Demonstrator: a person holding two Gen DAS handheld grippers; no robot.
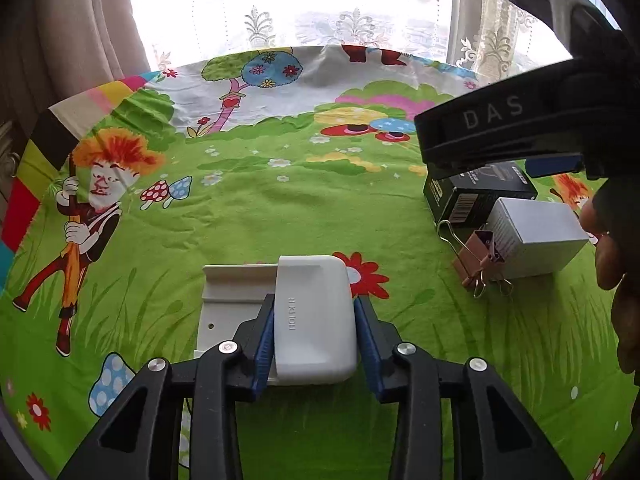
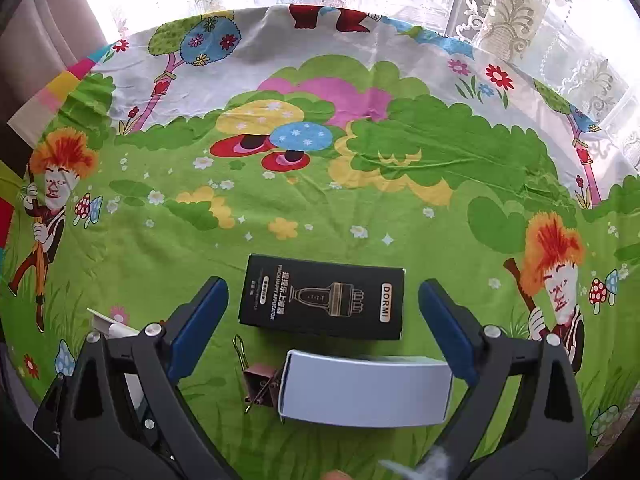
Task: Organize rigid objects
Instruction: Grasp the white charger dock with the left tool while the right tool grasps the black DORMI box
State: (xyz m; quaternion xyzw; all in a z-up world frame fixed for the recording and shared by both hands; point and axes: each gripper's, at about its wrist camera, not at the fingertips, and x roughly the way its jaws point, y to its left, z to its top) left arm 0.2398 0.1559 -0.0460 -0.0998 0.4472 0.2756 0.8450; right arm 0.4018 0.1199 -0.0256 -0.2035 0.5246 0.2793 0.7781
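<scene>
Two claws at work: the right claw (image 2: 323, 330) stands wide, pointing down over the white rectangular cardboard box (image 2: 366, 390), whose long axis runs left-right across the gap, so the jaws likely need to drop and shut on its short ends. The left claw (image 1: 314, 342) is clamped on the white plastic holder (image 1: 314, 320), left on the green cartoon-print counter cloth (image 1: 280, 208), well apart from the box.

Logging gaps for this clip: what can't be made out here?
- White holder: near end hidden behind the left gripper, left wrist view.
- Black box: top covered by the right gripper, same view.
- White box: no label visible, right wrist view.
</scene>
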